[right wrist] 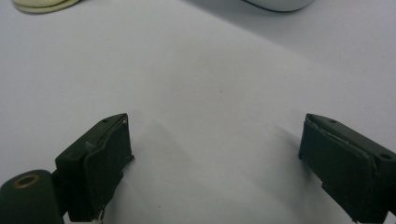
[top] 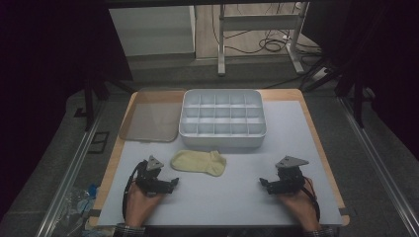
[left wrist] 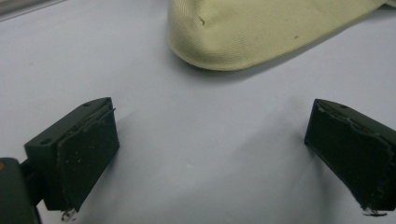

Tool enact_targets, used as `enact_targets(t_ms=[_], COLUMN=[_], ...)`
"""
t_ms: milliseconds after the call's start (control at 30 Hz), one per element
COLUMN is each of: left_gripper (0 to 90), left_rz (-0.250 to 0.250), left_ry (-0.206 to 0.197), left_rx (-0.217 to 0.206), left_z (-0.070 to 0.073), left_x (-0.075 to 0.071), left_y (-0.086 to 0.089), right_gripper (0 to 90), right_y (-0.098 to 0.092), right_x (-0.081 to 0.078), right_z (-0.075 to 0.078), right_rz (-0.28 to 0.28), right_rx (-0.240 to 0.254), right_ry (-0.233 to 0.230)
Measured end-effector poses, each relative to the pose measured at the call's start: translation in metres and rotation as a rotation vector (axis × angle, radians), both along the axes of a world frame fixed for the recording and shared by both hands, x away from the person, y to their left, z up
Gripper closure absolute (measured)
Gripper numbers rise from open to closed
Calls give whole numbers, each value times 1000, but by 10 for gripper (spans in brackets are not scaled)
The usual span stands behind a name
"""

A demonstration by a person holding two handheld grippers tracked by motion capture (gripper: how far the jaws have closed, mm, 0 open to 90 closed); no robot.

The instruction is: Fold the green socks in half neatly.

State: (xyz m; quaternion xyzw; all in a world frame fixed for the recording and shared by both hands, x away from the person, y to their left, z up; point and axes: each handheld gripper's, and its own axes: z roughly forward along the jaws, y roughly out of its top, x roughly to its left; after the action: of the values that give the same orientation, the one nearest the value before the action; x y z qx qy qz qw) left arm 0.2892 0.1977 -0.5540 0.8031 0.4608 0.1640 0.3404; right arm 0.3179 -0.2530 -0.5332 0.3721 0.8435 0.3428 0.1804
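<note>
A pale yellow sock (top: 199, 162) is seen lying flat on the white tabletop (top: 237, 192), just in front of the white compartment tray (top: 222, 118), near that tray's left front corner but not touching it. A translucent lid (top: 149, 115) is laid flat directly to the left of the tray. The left tongs (top: 174, 183) are held low over the tabletop in front of the tray and to its left, close to the sock's near-left end; in the left gripper view the sock (left wrist: 266, 32) is seen just beyond the jaws, which are spread wide with nothing but bare tabletop between them. The right tongs (top: 263, 183) are held in front of the tray's right front corner, well apart from the sock; in the right gripper view the jaws are likewise released and nothing is gripped, with the sock (right wrist: 44, 4) far off at the upper left and the tray's rim (right wrist: 280, 4) at the top.
</note>
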Motion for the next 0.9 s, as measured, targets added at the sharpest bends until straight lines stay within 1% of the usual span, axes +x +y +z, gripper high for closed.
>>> enact_targets(t_ms=[667,800,900], left_gripper=[28,28,29], left_rz=[0,0,1], left_ry=[0,4,8], left_rx=[-5,-10,-28], left_z=[0,0,0], left_x=[0,0,0], left_y=[1,1,3], right_gripper=[101,103,104], right_y=[0,-1,-1], right_x=[0,1,1], right_z=[0,0,1], right_rz=[-1,-2,-2], right_rx=[2,6,7], right_ry=[2,7,9])
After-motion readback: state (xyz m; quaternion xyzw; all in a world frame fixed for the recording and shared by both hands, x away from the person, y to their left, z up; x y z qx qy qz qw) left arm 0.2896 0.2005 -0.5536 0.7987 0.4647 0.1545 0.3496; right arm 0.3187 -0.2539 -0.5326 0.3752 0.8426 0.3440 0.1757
